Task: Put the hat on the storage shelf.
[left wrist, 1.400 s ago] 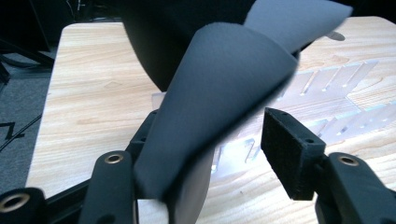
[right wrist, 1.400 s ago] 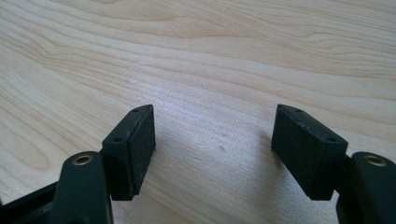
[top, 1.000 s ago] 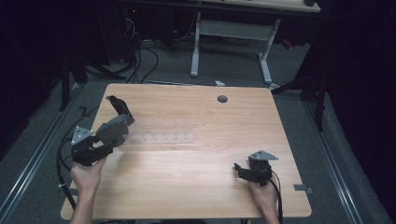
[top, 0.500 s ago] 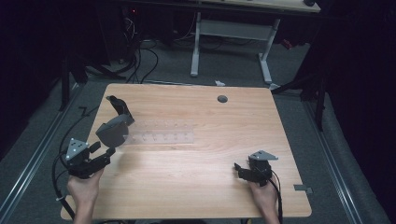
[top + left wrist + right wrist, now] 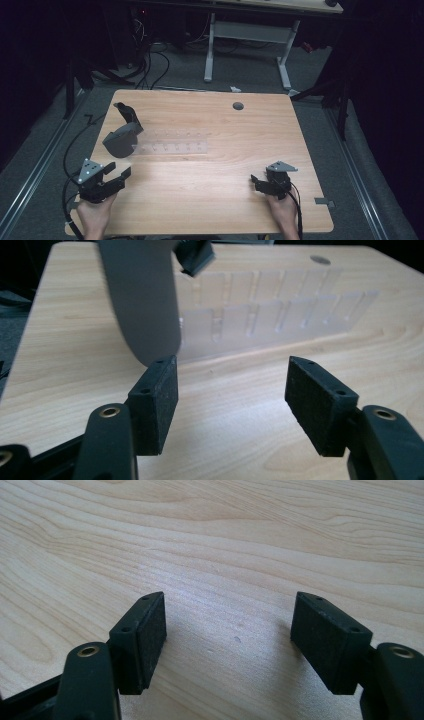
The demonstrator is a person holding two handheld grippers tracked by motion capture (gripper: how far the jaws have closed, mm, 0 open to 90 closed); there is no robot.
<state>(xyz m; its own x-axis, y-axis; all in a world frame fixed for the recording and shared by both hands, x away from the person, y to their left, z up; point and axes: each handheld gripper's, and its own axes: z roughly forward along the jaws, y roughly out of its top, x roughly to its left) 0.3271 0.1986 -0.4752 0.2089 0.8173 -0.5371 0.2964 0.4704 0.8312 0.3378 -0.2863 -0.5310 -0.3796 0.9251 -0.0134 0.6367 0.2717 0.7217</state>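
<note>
Wooden table, left hand-held gripper jaws apart near grey scoop and clear rack, right hand-held gripper apart, empty

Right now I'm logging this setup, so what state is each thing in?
left gripper: open, empty, short of the holder.
right gripper: open, empty, low over the table.
grey holder: standing at the rack's left end, untouched.
clear rack: lying flat, slots empty.
</note>
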